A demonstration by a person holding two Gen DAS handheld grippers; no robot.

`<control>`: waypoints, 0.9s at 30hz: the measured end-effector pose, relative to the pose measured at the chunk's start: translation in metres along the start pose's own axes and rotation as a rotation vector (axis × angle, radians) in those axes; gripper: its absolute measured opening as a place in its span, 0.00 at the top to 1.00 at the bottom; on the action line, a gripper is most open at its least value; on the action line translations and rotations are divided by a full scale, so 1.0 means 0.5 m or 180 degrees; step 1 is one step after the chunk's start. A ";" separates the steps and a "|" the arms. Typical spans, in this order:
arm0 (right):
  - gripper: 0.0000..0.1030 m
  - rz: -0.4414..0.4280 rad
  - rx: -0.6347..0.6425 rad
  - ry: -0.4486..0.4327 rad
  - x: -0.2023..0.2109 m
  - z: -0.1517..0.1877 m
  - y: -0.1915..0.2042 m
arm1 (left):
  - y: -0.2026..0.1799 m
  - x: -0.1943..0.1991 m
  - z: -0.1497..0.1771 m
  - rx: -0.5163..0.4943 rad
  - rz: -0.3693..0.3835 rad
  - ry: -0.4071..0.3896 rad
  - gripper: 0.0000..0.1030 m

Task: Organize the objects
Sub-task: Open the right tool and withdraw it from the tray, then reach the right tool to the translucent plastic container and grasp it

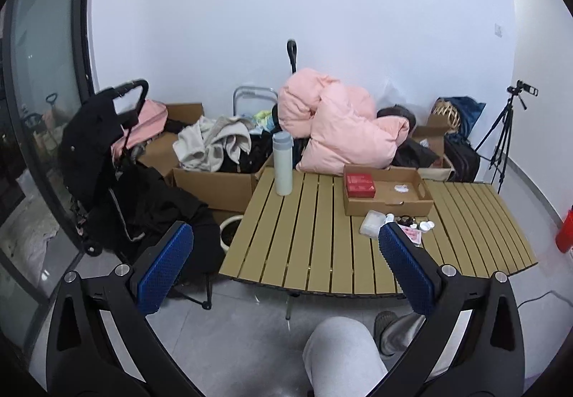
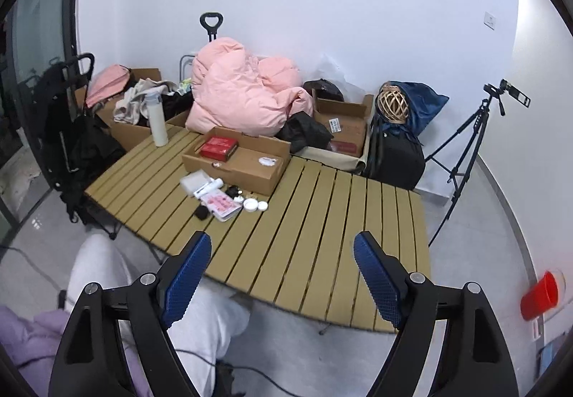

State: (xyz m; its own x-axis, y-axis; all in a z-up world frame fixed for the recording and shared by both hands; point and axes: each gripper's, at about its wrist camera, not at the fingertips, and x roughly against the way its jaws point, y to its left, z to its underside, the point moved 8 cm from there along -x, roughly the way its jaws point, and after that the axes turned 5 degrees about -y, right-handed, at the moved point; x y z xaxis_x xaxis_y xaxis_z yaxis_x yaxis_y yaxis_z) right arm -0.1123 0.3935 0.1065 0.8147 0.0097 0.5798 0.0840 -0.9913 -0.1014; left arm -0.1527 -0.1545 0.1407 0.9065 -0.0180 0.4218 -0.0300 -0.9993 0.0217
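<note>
Risk: the small clutter (image 2: pixel 229 198) is packed tight beside the cardboard tray (image 2: pixel 250 175) on the slatted surface (image 2: pixel 322 218), so a wide reach could scatter caps or drop bits through the slats. Left tool (image 1: pixel 286 264) and right tool (image 2: pixel 283 275) both empty, jaws apart, held back over the near edge, angled down toward the pile.

No text comes through legibly: the red box (image 2: pixel 219 147) shows faint markings, the cardboard box (image 2: pixel 342 126) carries a white barcode label, perhaps printed, both too small to read.
</note>
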 end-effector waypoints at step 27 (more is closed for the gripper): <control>0.19 -0.0319 -0.0320 0.0461 -0.600 0.123 0.145 | -0.360 -0.635 0.202 -0.0200 0.0581 0.0735 0.00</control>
State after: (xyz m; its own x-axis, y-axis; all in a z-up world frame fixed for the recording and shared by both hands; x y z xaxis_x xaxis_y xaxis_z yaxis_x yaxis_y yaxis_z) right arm -0.3154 0.3268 -0.1248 0.7136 0.0973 0.6938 0.0970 -0.9945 0.0398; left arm -0.3927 0.0280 -0.0888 0.7642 -0.1821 0.6187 -0.2162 -0.9761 -0.0202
